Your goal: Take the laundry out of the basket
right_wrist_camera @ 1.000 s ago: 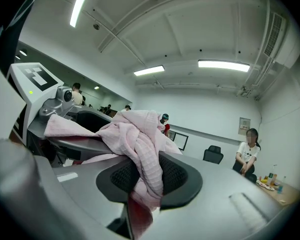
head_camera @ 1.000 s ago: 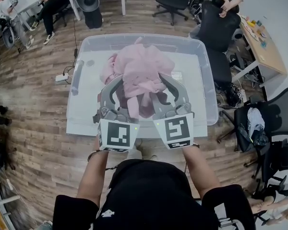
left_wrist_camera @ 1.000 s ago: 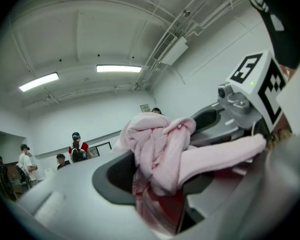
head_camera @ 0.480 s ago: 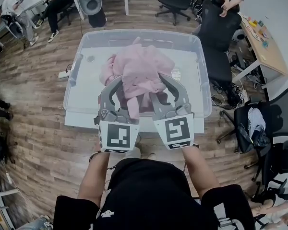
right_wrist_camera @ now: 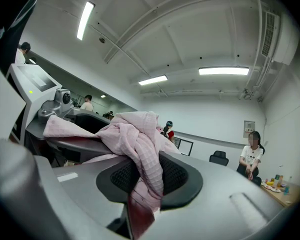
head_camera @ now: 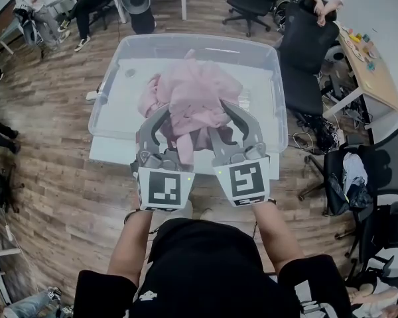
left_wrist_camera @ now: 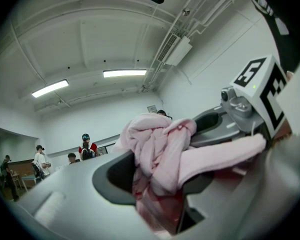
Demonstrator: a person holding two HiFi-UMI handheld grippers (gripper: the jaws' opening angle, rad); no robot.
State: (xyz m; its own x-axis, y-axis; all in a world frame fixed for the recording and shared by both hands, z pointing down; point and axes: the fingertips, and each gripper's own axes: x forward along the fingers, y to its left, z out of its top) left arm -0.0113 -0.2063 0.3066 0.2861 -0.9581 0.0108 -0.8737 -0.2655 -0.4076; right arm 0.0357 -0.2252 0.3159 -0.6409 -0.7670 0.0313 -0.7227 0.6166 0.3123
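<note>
Laundry [head_camera: 196, 98], one pink waffle-weave bundle, hung over the middle of the clear plastic basket [head_camera: 103, 105], gripped from the basket's near side. On it, the left gripper [head_camera: 167, 118] had its jaws partly closed around a thick wad. The right gripper [head_camera: 222, 119] pinched a thinner fold, jaws nearly together. Whether any cloth touched the basket's white bottom, no telling.

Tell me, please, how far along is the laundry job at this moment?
Done: the pink garment is raised above the clear plastic bin, where no other clothing shows. In hand: the left gripper and the right gripper both clamp it. Left: it hangs over the bin, so it probably needs carrying aside and setting down.
</note>
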